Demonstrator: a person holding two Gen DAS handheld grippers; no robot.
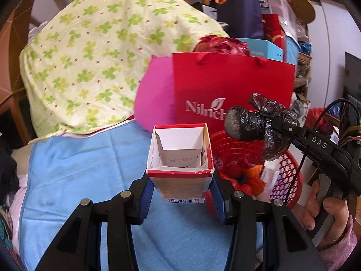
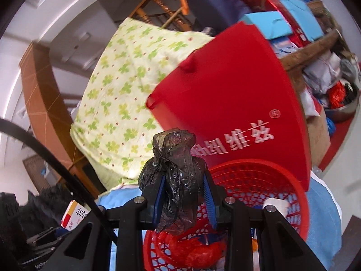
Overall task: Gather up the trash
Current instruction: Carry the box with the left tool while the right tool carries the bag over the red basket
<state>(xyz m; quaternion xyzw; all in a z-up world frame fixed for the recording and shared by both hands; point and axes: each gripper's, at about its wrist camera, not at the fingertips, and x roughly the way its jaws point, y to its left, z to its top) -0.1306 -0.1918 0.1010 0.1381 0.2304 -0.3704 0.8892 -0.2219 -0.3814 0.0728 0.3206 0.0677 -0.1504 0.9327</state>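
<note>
My left gripper [image 1: 180, 192] is shut on an open red-and-white carton [image 1: 180, 164], held upright above the blue cloth [image 1: 90, 180], just left of the red mesh basket [image 1: 286, 176]. My right gripper [image 2: 183, 194] is shut on a knotted black plastic bag [image 2: 176, 180] and holds it over the red basket [image 2: 259, 180]. In the left wrist view the right gripper [image 1: 279, 124] with the black bag [image 1: 250, 124] hangs above the basket. The basket holds red and orange trash [image 2: 198, 250].
A red paper shopping bag [image 1: 232, 85] stands behind the basket, with a pink cushion [image 1: 155, 94] and a clover-print quilt [image 1: 90, 56] to its left. Piled boxes and bags [image 1: 270, 22] fill the back right. A small medicine box [image 2: 74, 214] lies at lower left.
</note>
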